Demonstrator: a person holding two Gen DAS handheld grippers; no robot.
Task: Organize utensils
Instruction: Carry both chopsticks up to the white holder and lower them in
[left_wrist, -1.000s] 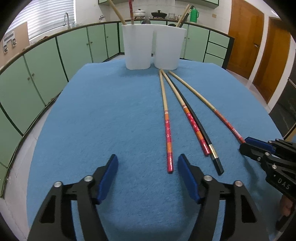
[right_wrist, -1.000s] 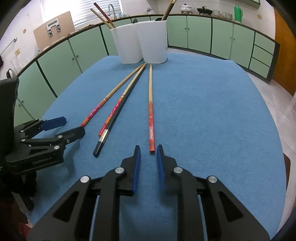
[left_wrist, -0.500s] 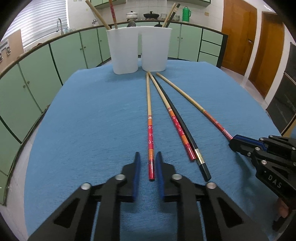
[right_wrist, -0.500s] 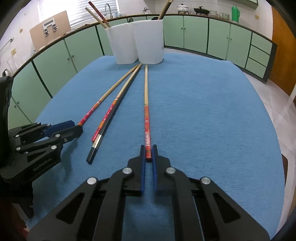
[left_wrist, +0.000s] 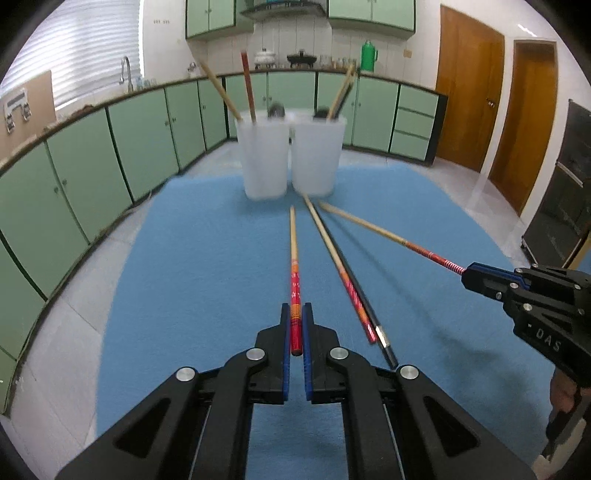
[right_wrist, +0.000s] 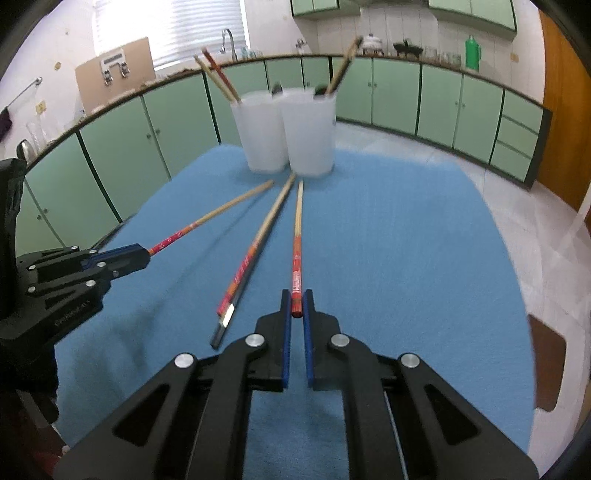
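Note:
My left gripper (left_wrist: 295, 314) is shut on the red end of a wooden chopstick (left_wrist: 294, 266), lifted off the blue mat (left_wrist: 207, 280). My right gripper (right_wrist: 296, 299) is shut on the red end of another chopstick (right_wrist: 297, 236), also lifted; it shows in the left wrist view (left_wrist: 466, 271) with its chopstick (left_wrist: 373, 230). A red-ended chopstick (left_wrist: 338, 266) and a black chopstick (left_wrist: 369, 310) lie side by side on the mat between them. Two white cups (left_wrist: 264, 157) (left_wrist: 316, 155) stand at the mat's far end with several chopsticks in them.
The mat covers a table with green kitchen cabinets (left_wrist: 92, 162) beyond it on the left and back. Wooden doors (left_wrist: 469, 92) stand at the right. The left gripper's body (right_wrist: 66, 284) fills the left of the right wrist view.
Both grippers have closed on a chopstick's red end and raised it off the mat. The left gripper, open a second ago, moved over its chopstick and shut.

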